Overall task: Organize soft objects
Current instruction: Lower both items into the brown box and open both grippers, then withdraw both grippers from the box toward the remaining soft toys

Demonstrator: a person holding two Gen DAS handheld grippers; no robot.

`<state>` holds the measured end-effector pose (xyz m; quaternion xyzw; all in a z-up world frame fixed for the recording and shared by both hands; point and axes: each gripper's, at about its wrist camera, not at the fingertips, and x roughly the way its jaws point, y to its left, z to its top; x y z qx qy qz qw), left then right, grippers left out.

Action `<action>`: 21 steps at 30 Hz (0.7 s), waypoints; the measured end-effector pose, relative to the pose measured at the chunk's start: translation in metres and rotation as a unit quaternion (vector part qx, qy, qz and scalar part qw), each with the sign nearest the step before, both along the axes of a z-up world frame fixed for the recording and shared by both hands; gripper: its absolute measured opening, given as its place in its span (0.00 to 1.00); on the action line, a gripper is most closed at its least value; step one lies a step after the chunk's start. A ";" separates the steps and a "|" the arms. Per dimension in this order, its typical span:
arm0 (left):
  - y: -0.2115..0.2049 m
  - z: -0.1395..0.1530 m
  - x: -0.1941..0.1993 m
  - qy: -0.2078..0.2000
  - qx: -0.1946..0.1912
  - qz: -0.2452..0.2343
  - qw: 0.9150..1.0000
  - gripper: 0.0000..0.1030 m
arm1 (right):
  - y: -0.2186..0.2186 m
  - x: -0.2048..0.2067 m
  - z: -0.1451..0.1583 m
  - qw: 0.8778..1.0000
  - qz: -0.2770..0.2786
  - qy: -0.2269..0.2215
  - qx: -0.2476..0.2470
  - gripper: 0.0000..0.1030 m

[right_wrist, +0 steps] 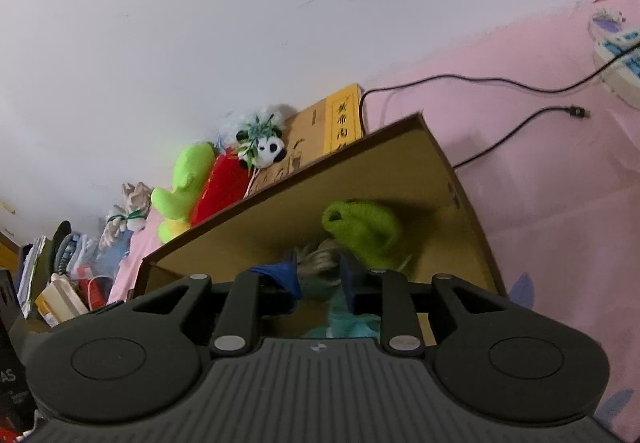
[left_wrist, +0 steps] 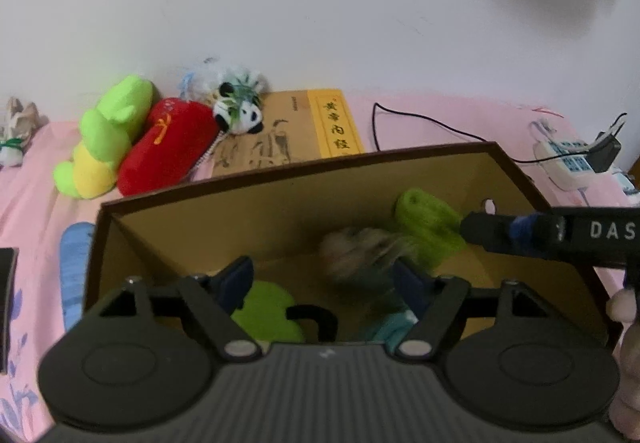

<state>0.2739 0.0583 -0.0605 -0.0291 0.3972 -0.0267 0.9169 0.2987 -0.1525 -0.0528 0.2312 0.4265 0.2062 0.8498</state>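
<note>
An open cardboard box (left_wrist: 240, 211) (right_wrist: 280, 219) stands on the pink bed. Inside lie a green knitted piece (left_wrist: 428, 227) (right_wrist: 360, 231), a lime soft thing (left_wrist: 268, 311) and a teal one (left_wrist: 388, 327) (right_wrist: 352, 323). A beige furry plush (left_wrist: 360, 251) (right_wrist: 320, 259) shows blurred in the box, just beyond both sets of fingertips. My left gripper (left_wrist: 322, 283) hangs over the box, jaws wide and open, no pad touching the plush. My right gripper (right_wrist: 319, 279) (left_wrist: 476, 231) reaches in from the right, its pads a narrow gap apart and not pressing on anything.
Behind the box, against the white wall, lie a green-yellow plush (left_wrist: 104, 139) (right_wrist: 184, 183), a red plush (left_wrist: 168, 147), a panda toy (left_wrist: 240, 115) (right_wrist: 268, 147) and a yellow-brown book (left_wrist: 296, 131). A black cable (right_wrist: 500, 83) and a power strip (left_wrist: 568, 159) lie to the right.
</note>
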 end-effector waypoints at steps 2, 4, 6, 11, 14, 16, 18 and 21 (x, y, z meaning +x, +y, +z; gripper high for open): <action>0.001 0.003 -0.003 -0.002 0.004 0.009 1.000 0.74 | 0.001 -0.006 0.002 1.000 0.000 -0.004 0.003 0.07; 0.002 0.007 -0.007 -0.005 0.000 0.016 1.000 0.74 | 0.004 -0.014 0.006 1.000 0.003 -0.017 -0.007 0.07; 0.002 0.012 -0.012 -0.007 0.002 0.024 1.000 0.74 | 0.007 -0.023 0.010 0.999 0.005 -0.032 -0.017 0.07; 0.000 0.024 -0.028 -0.007 0.013 0.039 0.999 0.75 | 0.010 -0.045 0.022 0.997 0.005 -0.066 -0.040 0.07; -0.003 0.032 -0.040 -0.013 0.015 0.043 0.999 0.75 | 0.010 -0.057 0.027 0.996 0.002 -0.079 -0.049 0.07; -0.005 0.038 -0.048 -0.020 0.017 0.047 0.999 0.76 | 0.010 -0.065 0.030 0.995 -0.001 -0.083 -0.054 0.07; -0.008 0.043 -0.056 -0.025 0.022 0.049 0.998 0.76 | 0.010 -0.073 0.032 0.994 -0.001 -0.091 -0.059 0.07; -0.014 0.047 -0.070 -0.029 0.037 0.049 0.998 0.76 | 0.008 -0.085 0.033 0.993 0.001 -0.099 -0.058 0.07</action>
